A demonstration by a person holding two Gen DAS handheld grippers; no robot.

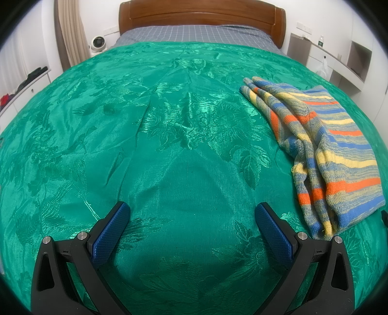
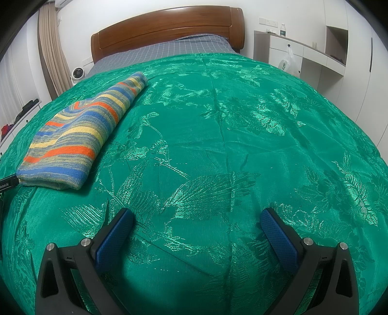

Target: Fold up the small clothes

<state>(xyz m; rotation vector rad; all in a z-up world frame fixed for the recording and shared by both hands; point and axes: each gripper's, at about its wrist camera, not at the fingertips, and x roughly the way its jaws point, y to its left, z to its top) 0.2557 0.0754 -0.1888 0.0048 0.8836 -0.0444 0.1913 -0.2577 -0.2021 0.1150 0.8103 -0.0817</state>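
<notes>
A striped knit garment (image 1: 322, 143) in blue, yellow, orange and grey lies folded in a long narrow shape on the green bedspread (image 1: 169, 121), to the right of my left gripper. In the right wrist view the garment (image 2: 82, 133) lies to the left of my right gripper. My left gripper (image 1: 191, 213) is open and empty, low over the bedspread. My right gripper (image 2: 197, 218) is open and empty, low over the bedspread (image 2: 242, 145). Neither gripper touches the garment.
A wooden headboard (image 1: 201, 14) and grey checked sheet (image 1: 194, 34) are at the far end of the bed. White cabinets (image 2: 315, 55) with a plastic bag stand at the right. A small white fan (image 1: 98, 43) and curtain are at the left.
</notes>
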